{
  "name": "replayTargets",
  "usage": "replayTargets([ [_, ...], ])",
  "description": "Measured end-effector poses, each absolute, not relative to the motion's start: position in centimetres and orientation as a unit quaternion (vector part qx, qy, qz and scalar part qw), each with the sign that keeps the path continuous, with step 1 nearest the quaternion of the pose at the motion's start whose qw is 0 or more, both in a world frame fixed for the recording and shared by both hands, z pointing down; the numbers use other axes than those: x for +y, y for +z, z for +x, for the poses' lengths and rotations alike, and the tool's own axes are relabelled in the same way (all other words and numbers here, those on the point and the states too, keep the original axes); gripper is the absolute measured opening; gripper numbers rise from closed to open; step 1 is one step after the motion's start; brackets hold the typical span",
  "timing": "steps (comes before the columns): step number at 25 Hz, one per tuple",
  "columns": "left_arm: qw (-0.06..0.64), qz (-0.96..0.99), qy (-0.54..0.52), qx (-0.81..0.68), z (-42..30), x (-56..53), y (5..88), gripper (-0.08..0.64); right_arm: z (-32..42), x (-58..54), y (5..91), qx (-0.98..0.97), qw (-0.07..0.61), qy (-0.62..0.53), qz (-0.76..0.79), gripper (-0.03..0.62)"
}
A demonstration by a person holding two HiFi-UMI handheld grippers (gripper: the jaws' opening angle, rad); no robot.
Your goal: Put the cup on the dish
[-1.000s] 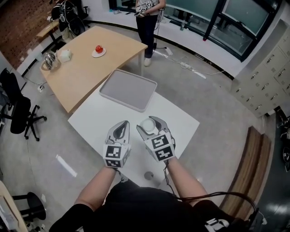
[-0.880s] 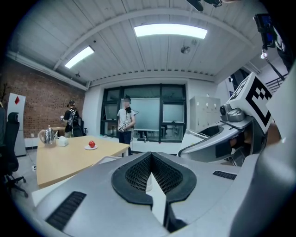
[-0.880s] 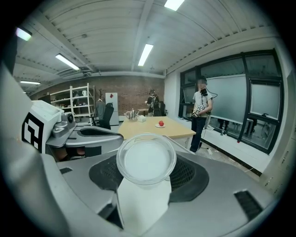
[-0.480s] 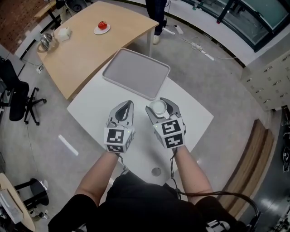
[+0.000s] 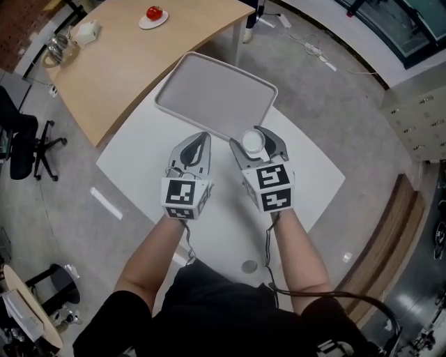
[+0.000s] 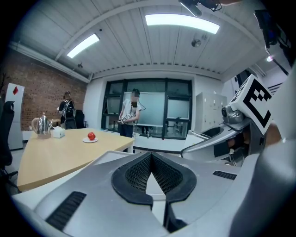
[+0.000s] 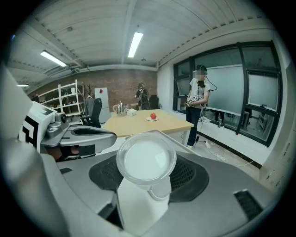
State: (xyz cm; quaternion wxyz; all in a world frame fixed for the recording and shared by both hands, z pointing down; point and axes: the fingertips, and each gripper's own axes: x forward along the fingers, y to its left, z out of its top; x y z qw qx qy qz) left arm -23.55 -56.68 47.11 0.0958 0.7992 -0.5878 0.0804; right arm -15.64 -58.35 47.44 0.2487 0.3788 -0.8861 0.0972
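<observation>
A white cup [image 5: 251,142] sits between the jaws of my right gripper [image 5: 257,141], which is shut on it; the right gripper view shows the cup [image 7: 146,160] from above, its round rim open. The cup hangs over the white table [image 5: 306,174] just past the near right corner of a grey tray [image 5: 216,97]. My left gripper [image 5: 194,147] is beside it on the left, shut with nothing in it [image 6: 150,162]. A small white dish [image 5: 153,17] bearing a red fruit lies far off on the wooden table [image 5: 118,63].
A kettle [image 5: 57,47] and a white box [image 5: 87,31] stand at the wooden table's far left. A black office chair [image 5: 17,139] is on the floor to the left. A person [image 7: 198,104] stands beyond the tables by the windows.
Both grippers have moved forward over the white table, the right one carrying the cup up to the tray's near right corner. The grip on the cup is unchanged.
</observation>
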Motion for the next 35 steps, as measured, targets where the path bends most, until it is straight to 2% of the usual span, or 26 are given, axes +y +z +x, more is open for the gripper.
replayTargets([
  [23,0.116,0.787,0.088,-0.600,-29.7,-69.5,55.2,0.008,-22.3,-69.6,54.8,-0.879,0.260,0.101,0.386,0.259],
  [27,0.135,0.782,0.074,-0.604,-31.2,-72.1,55.4,0.008,-23.0,-70.8,56.2,-0.878,0.262,0.105,0.387,0.259],
  [35,0.114,0.786,0.087,-0.602,-32.0,-75.2,56.0,0.007,-24.4,-73.2,58.2,-0.875,0.276,0.097,0.386,0.259],
])
